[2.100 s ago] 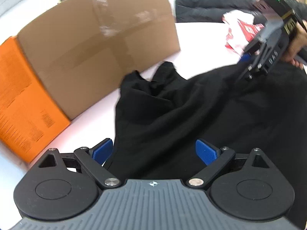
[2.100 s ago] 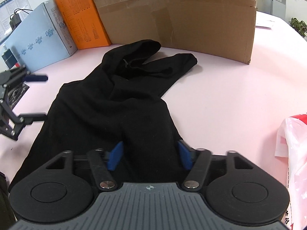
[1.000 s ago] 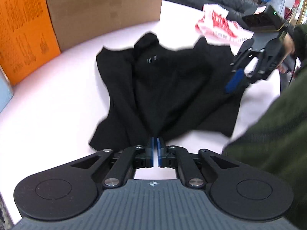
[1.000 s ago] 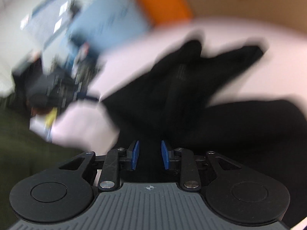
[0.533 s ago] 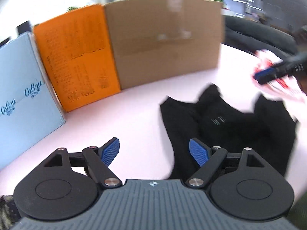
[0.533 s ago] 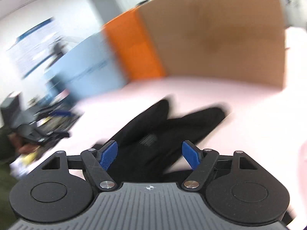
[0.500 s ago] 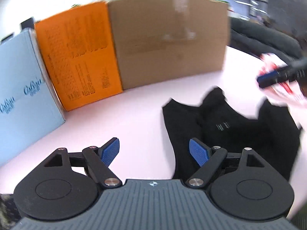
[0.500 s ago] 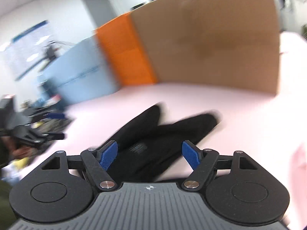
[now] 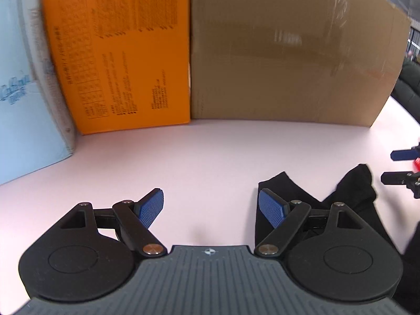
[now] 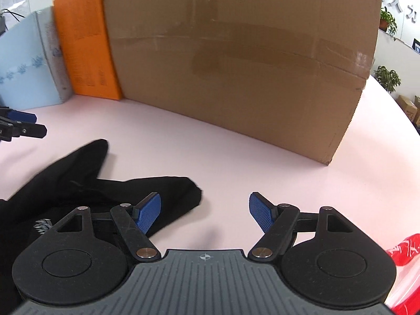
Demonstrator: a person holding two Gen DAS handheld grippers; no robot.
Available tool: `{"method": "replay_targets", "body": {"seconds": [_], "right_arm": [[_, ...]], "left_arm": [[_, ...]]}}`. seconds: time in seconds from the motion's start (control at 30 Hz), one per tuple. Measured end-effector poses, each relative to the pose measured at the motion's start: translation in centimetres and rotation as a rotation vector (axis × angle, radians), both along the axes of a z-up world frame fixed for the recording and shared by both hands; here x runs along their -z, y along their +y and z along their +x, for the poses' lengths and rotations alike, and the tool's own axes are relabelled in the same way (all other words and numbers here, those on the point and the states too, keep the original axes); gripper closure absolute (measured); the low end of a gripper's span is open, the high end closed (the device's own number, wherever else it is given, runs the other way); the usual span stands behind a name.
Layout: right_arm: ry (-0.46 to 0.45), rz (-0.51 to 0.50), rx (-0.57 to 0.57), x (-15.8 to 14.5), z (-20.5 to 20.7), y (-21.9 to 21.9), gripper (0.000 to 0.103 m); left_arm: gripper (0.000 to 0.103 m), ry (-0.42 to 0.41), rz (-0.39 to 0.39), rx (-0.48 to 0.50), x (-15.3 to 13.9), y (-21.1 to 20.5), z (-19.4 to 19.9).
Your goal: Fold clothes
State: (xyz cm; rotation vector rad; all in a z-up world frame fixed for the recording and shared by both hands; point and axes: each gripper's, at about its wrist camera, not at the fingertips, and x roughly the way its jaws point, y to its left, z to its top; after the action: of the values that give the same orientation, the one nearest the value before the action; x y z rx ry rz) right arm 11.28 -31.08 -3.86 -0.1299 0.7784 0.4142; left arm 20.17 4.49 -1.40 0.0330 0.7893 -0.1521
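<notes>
A black garment (image 9: pixel 349 191) lies on the pale pink table (image 9: pixel 183 157), at the lower right of the left wrist view. In the right wrist view the same black garment (image 10: pixel 78 181) spreads over the lower left, two ends pointing away from me. My left gripper (image 9: pixel 211 207) is open over bare table, its right pad by the cloth's left edge. My right gripper (image 10: pixel 204 211) is open too, its left pad over the cloth's right end and nothing between the pads. Each gripper shows at the edge of the other's view: right gripper (image 9: pixel 401 166), left gripper (image 10: pixel 21 126).
A big brown cardboard box (image 9: pixel 288 60), an orange box (image 9: pixel 118 52) and a light blue box (image 9: pixel 23 92) stand in a row along the table's far side. A red-and-white plastic bag (image 10: pixel 404 252) lies at the lower right of the right wrist view.
Both grippers have gone from nearly shut to open and let go of the cloth. Both have swung toward the boxes, so the garment now sits low and to one side in each view.
</notes>
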Motion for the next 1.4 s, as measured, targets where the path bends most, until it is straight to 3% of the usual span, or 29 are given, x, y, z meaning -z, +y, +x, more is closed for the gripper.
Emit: {"method": "replay_targets", "body": {"seconds": [0.13, 0.27, 0.3, 0.33, 0.37, 0.4, 0.43, 0.5, 0.63, 0.73, 0.83, 0.9, 0.97, 1.03, 1.1, 1.13, 1.17, 1.23, 1.4], "right_arm": [[0.016, -0.021, -0.041, 1.1, 1.2, 0.3, 0.031], [0.046, 0.043, -0.084, 1.9, 1.9, 1.0, 0.033], [0.057, 0.065, -0.092, 2.0, 2.0, 1.2, 0.035], [0.079, 0.091, -0.096, 2.3, 2.3, 1.4, 0.046], [0.088, 0.113, -0.098, 2.3, 2.3, 1.7, 0.070], [0.094, 0.135, -0.100, 2.4, 2.3, 2.0, 0.081], [0.104, 0.158, -0.105, 2.3, 2.2, 2.4, 0.097], [0.087, 0.189, -0.128, 1.4, 1.7, 3.1, 0.098], [-0.021, 0.288, -0.174, -3.3, -0.5, 3.5, 0.098], [-0.132, 0.374, -0.169, -7.6, -1.8, 2.8, 0.098], [-0.209, 0.414, -0.104, -9.7, -1.7, 1.4, 0.098], [-0.198, 0.350, -0.005, -9.0, -0.7, 0.4, 0.098], [-0.127, 0.255, 0.157, -6.8, 1.0, -1.3, 0.098], [-0.029, 0.155, 0.363, -4.0, 2.6, -3.4, 0.096], [-0.003, 0.155, 0.438, -2.6, 2.4, -4.6, 0.093], [-0.015, 0.154, 0.436, -2.4, 1.8, -4.5, 0.091], [-0.027, 0.149, 0.421, -2.3, 1.3, -4.3, 0.075], [-0.045, 0.154, 0.394, -2.0, 0.4, -3.6, 0.055], [-0.078, 0.256, 0.391, -1.7, -3.0, -2.6, 0.055]], "left_arm": [[0.025, 0.019, -0.018, 0.067, 1.2, -1.0, 1.3], [0.027, 0.048, -0.042, 0.123, 2.1, -2.3, 2.0], [0.044, 0.053, -0.040, 0.138, 2.3, -2.8, 2.1], [0.059, 0.059, -0.032, 0.141, 2.4, -3.1, 2.1], [0.086, 0.066, -0.024, 0.144, 2.6, -3.4, 2.0], [0.097, 0.071, -0.016, 0.145, 2.7, -3.7, 2.0], [0.097, 0.061, -0.026, 0.122, 2.5, -3.3, 1.8], [0.099, 0.009, -0.036, 0.043, 1.4, -1.7, 0.9], [0.099, -0.136, -0.129, -0.146, -3.4, 3.9, -1.4], [0.099, -0.213, -0.182, -0.234, -6.3, 7.2, -2.4], [0.084, -0.152, -0.185, -0.197, -6.2, 7.6, -1.6], [0.043, -0.110, -0.155, -0.148, -5.2, 6.7, -1.1], [0.031, -0.093, -0.117, -0.100, -3.9, 5.3, -1.0], [0.031, -0.056, -0.093, -0.069, -2.4, 4.3, -0.8], [0.031, -0.012, -0.109, -0.063, -1.2, 3.7, -0.6], [0.031, 0.009, -0.123, -0.063, -0.6, 3.4, -0.4], [0.031, 0.030, -0.139, -0.064, -0.1, 3.2, 0.0], [0.031, 0.065, -0.171, -0.066, 1.0, 2.7, 0.6], [0.031, 0.164, -0.316, -0.060, 2.7, 0.7, 3.1]]}}
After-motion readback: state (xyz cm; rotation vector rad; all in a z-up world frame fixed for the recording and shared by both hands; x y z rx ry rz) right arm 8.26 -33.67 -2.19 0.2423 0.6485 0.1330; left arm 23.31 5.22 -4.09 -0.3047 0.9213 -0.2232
